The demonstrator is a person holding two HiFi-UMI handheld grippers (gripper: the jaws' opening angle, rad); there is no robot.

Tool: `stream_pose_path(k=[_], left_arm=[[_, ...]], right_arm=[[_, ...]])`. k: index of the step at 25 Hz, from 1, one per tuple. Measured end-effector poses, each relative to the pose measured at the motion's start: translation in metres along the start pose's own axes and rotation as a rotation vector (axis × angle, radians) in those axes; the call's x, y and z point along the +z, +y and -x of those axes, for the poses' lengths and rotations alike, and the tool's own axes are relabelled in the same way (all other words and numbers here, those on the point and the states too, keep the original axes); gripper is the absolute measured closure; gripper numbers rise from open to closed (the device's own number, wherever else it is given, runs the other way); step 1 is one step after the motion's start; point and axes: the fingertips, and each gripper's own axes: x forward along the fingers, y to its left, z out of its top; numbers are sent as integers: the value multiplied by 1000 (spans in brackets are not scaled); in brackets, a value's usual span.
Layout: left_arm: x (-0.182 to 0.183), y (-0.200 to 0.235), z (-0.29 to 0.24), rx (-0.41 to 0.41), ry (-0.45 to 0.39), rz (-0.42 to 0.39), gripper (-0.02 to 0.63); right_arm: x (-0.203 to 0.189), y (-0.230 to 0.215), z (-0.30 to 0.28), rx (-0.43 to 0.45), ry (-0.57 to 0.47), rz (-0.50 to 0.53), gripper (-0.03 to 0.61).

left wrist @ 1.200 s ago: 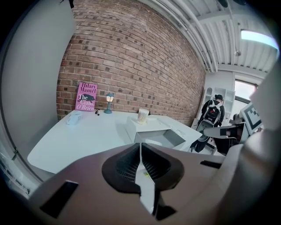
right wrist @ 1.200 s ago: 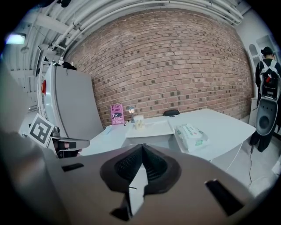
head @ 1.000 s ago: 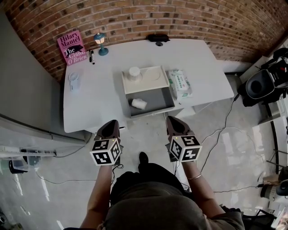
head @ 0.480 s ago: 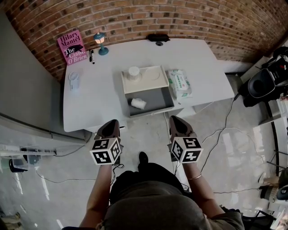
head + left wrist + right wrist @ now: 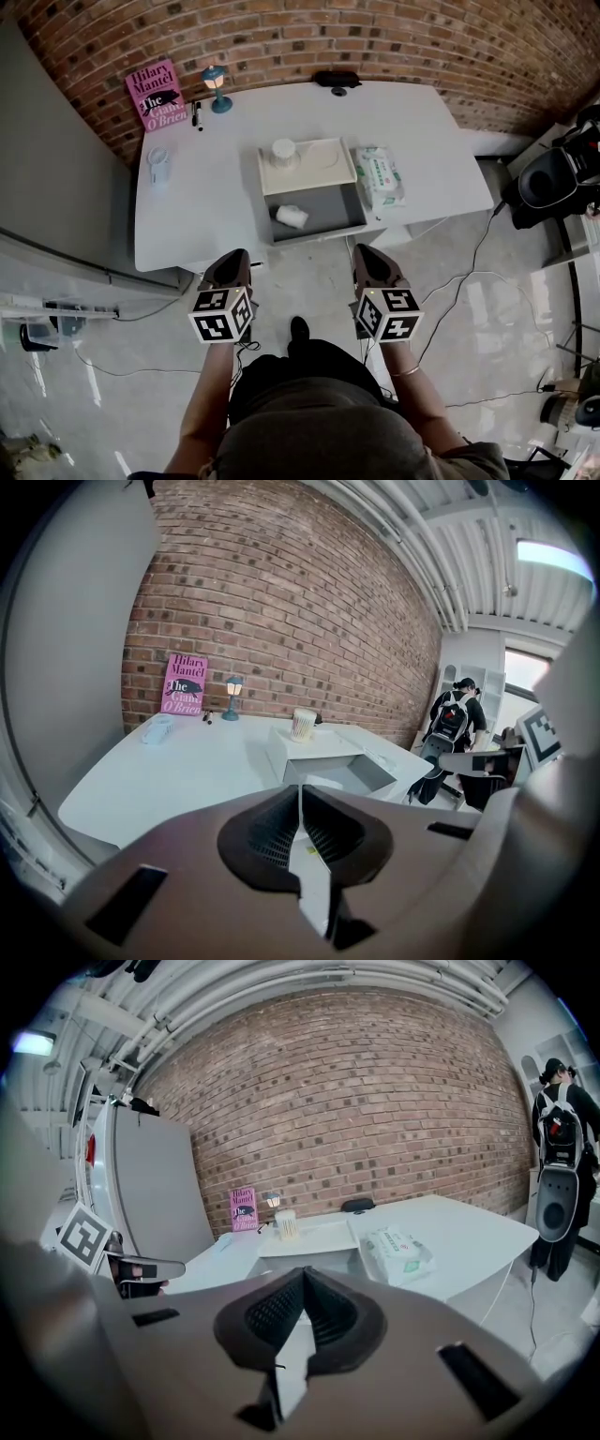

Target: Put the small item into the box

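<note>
A small white cylinder (image 5: 292, 217) lies on its side in the open grey box (image 5: 360, 217) at the table's front middle. The box's cream lid (image 5: 319, 169) lies flat just behind it, with a white ribbed cup (image 5: 283, 152) on its left corner. Both grippers hang off the table in front of its near edge, over the floor. My left gripper (image 5: 232, 255) is shut and empty; its jaws meet in the left gripper view (image 5: 300, 794). My right gripper (image 5: 367, 251) is shut and empty too (image 5: 304, 1283).
A pack of wipes (image 5: 380, 175) lies right of the box. At the back left are a pink book (image 5: 157, 94), a small blue lamp (image 5: 217, 89), pens (image 5: 198, 114) and a clear cup (image 5: 158, 164). Cables run over the floor. A person (image 5: 455, 726) stands beyond the table.
The head view has shifted slightly. Both grippers and the things on the table have stayed in place.
</note>
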Motion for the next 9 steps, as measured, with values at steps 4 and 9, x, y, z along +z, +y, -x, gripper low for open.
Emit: stream_pose_path(k=[4, 9], left_arm=[[-1, 1, -1, 9, 2, 9, 584], [0, 0, -4, 12, 1, 13, 584]], right_arm=[[-2, 1, -4, 7, 10, 7, 577], [-2, 1, -10, 24, 9, 26, 577]])
